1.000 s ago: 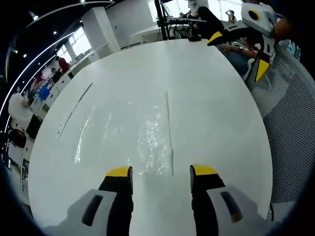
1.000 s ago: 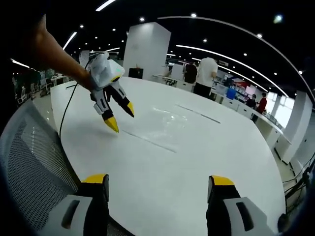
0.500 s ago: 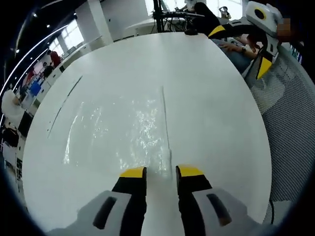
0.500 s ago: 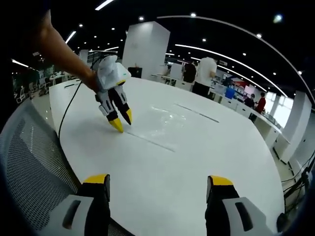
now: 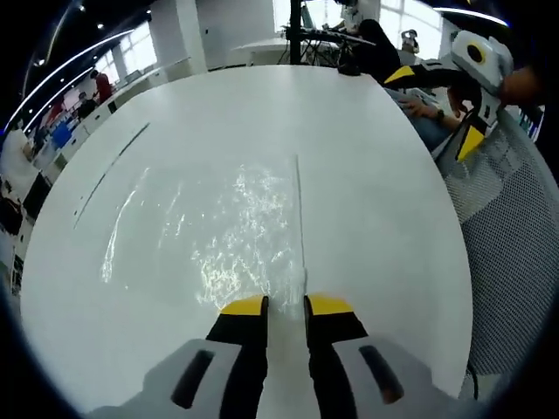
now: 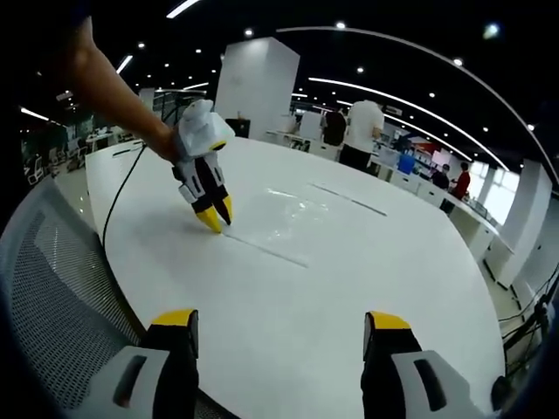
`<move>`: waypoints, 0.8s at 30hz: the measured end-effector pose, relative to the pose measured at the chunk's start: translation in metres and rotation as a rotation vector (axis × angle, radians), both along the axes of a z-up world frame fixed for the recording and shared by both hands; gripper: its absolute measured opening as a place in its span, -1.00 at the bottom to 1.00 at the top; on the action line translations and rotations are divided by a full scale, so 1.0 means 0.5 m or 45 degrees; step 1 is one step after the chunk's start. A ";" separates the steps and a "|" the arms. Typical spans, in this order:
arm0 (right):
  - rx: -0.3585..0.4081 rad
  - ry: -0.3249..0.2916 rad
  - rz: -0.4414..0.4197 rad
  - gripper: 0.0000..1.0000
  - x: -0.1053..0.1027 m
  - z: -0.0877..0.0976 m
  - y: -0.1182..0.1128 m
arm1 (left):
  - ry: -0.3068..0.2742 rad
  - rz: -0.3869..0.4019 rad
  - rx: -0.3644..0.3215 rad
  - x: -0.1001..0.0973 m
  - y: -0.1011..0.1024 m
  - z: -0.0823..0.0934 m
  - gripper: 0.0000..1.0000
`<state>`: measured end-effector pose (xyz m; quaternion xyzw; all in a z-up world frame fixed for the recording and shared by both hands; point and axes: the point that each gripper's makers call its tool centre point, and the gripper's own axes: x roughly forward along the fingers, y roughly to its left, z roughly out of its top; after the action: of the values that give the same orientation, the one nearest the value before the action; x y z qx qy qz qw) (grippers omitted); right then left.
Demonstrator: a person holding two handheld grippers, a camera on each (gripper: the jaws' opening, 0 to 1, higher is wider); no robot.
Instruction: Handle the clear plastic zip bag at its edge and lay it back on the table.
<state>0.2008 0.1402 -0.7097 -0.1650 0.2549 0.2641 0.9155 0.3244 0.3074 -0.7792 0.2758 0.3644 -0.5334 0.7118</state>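
Bag (image 5: pixel 231 231) of clear, crinkly plastic lies flat on my big round white table (image 5: pixel 376 175). It is thin and shiny, and light sparkles on its wrinkles. One straight strip, the zip edge, runs along its right side in my left gripper view. That long edge points away from me, straight out from my left gripper (image 5: pixel 285 305). The bag spreads wide to the left of that strip.

My left gripper has yellow tips, and its two jaws are pinched together on the near corner of the bag, right by the zip edge.

My right gripper (image 6: pixel 279 321) hangs over the near side of the table with its jaws wide apart and nothing between them. From there I see my left gripper down at the bag's edge.

A grey mesh chair (image 5: pixel 511 236) stands beside the table.
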 end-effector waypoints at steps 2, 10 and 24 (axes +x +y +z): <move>-0.002 -0.001 0.001 0.52 0.000 0.000 0.000 | -0.003 -0.004 0.000 -0.003 -0.001 0.000 -0.77; -0.010 -0.002 0.008 0.50 0.000 0.000 0.003 | -0.035 -0.019 0.026 -0.017 -0.002 -0.001 -1.00; -0.120 -0.073 0.109 0.30 0.003 0.026 0.024 | -0.056 -0.067 0.029 -0.065 0.013 0.031 -1.00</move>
<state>0.2024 0.1521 -0.6965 -0.2262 0.2336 0.2859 0.9014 0.2920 0.3141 -0.7636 0.3051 0.3475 -0.5416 0.7020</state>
